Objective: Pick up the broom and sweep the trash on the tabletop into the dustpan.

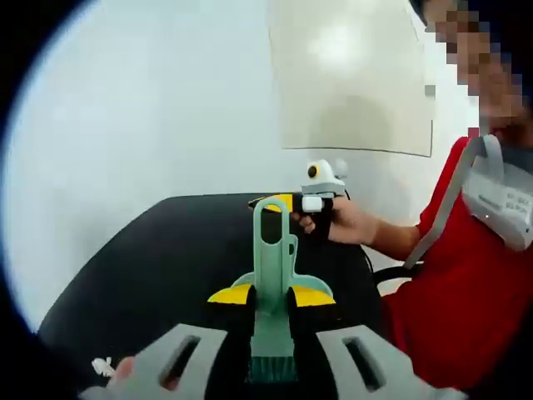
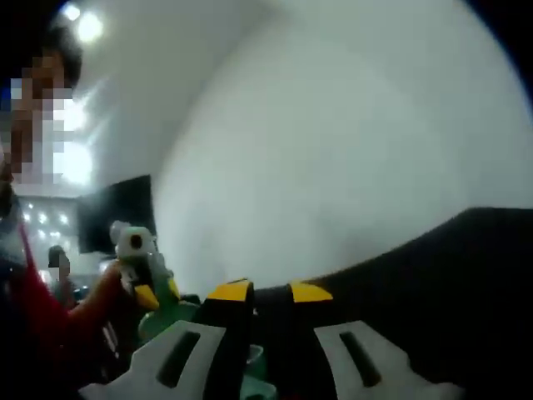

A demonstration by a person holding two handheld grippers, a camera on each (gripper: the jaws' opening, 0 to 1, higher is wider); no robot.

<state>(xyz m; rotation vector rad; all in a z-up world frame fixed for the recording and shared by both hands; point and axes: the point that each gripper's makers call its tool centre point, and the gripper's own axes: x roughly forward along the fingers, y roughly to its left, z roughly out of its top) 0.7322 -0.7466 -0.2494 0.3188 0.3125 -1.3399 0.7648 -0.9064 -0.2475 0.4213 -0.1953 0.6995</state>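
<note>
Left fingers (image 1: 271,297) on green broom (image 1: 273,275)

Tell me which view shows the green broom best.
Left gripper view. The green broom stands upright and centred, held between the left claw, its looped handle reaching up toward the right claw. In the right gripper view just a blurred green patch of it shows low at left, mostly hidden behind the right claw.

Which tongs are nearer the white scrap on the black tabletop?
Left. The left tongs, clamping the green broom, sit just beside the white scrap; the right tongs are farther off, by the broom handle's top.
</note>
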